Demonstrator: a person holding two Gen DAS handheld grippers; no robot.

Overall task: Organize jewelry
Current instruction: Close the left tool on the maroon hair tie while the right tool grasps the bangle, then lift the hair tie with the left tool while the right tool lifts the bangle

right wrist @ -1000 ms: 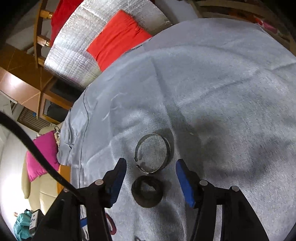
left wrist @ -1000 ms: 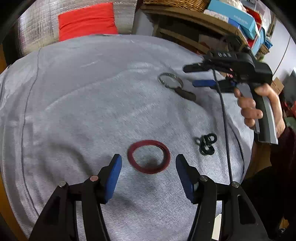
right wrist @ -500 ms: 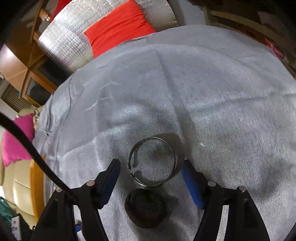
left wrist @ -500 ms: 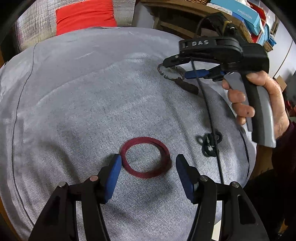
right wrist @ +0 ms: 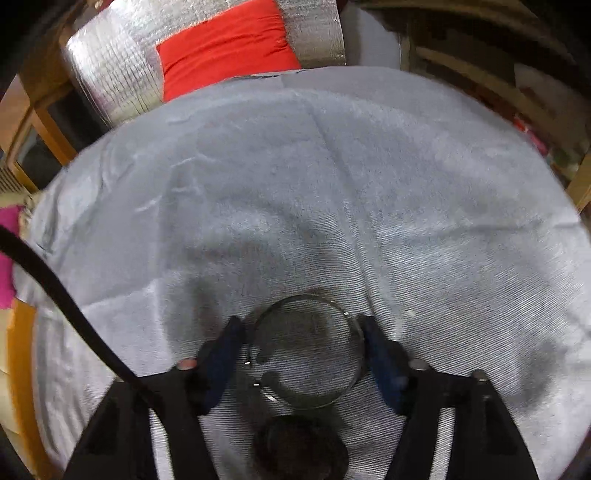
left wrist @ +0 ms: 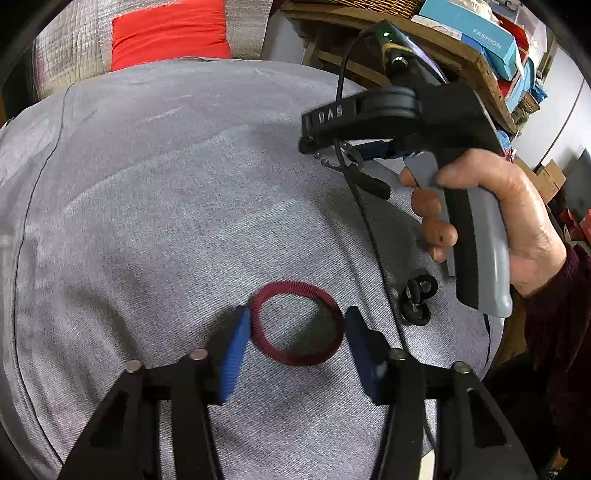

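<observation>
A dark red fabric bangle [left wrist: 297,323] lies flat on the grey cloth [left wrist: 166,221]. My left gripper [left wrist: 293,347] is open and straddles it, the left pad touching its rim. In the right wrist view a thin silver open bangle [right wrist: 306,350] lies between the open fingers of my right gripper [right wrist: 301,363], both pads close to its sides. A black round piece [right wrist: 301,448] lies just behind it, under the gripper. From the left wrist view, the right gripper [left wrist: 343,147] hovers low over the silver bangle at the far right.
A small cluster of black rings [left wrist: 417,299] lies at the cloth's right edge. A red cushion [left wrist: 170,33] on silver padding sits behind the table. Wooden shelves with blue boxes [left wrist: 476,33] stand at the back right.
Both grippers have moved forward and down. The red bangle now sits between the left fingers and the silver bangle between the right fingers. The objects have not moved.
</observation>
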